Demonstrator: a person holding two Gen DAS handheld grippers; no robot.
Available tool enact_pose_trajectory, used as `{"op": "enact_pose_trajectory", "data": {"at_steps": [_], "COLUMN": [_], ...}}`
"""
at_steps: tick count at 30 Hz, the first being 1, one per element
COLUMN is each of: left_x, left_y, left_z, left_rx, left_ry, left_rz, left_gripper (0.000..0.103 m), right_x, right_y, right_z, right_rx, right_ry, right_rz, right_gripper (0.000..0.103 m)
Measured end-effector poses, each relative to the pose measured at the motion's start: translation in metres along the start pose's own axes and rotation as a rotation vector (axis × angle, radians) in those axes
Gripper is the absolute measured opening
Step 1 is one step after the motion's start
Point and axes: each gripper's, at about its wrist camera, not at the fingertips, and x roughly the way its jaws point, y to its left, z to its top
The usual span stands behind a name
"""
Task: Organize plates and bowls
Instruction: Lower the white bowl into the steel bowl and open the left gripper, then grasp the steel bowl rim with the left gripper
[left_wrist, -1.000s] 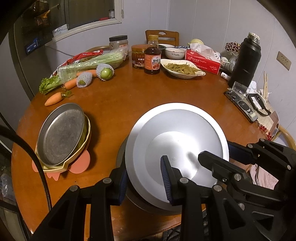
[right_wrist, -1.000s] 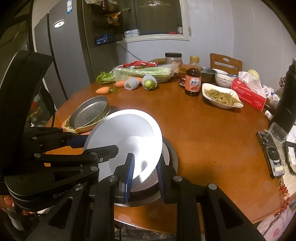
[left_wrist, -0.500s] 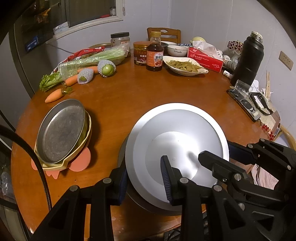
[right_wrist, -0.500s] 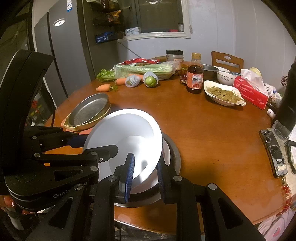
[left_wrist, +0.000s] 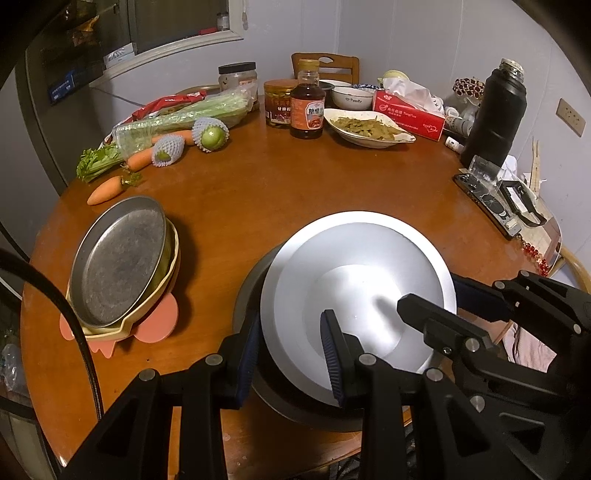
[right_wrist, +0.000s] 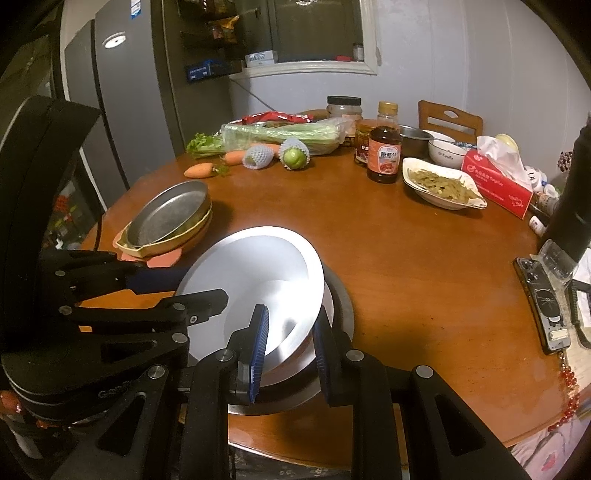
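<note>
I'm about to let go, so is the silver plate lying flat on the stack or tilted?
Tilted. The silver plate sits raised on its left, its right edge low against the dark plate beneath.

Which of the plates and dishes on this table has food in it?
The white oval dish at the far side, beside the sauce bottle, holds greenish food. The silver plate and grey metal pan hold none.

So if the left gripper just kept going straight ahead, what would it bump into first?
The left gripper already has the rim of the silver plate between its fingers, so it would push into that plate at once. Beyond it lies bare table, though depth is uncertain.
</note>
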Motion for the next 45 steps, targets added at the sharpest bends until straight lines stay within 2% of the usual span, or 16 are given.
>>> {"op": "enact_pose_trajectory", "data": {"at_steps": [21, 41, 45], "left_x": [-0.009, -0.036, -0.04], "left_y": [0.004, 0.014, 0.017], "left_z": [0.0, 0.0, -0.001], "left_rx": [-0.009, -0.033, -0.041], "left_ry": [-0.026, -0.092, -0.101], "left_rz": [-0.01, -0.009, -0.003], "left_gripper": [0.033, 0.034, 0.036], "right_x": [-0.003, -0.024, -0.028], "right_y": [-0.007, -0.006, -0.007], "right_z": [0.005, 0.015, 0.016], "right_rx": [0.029, 0.037, 0.039], "right_ry": [-0.004, -0.051, -0.058], "right_rz": [-0.004, -0.007, -0.012], "right_gripper": [0.026, 0.035, 0.036]}}
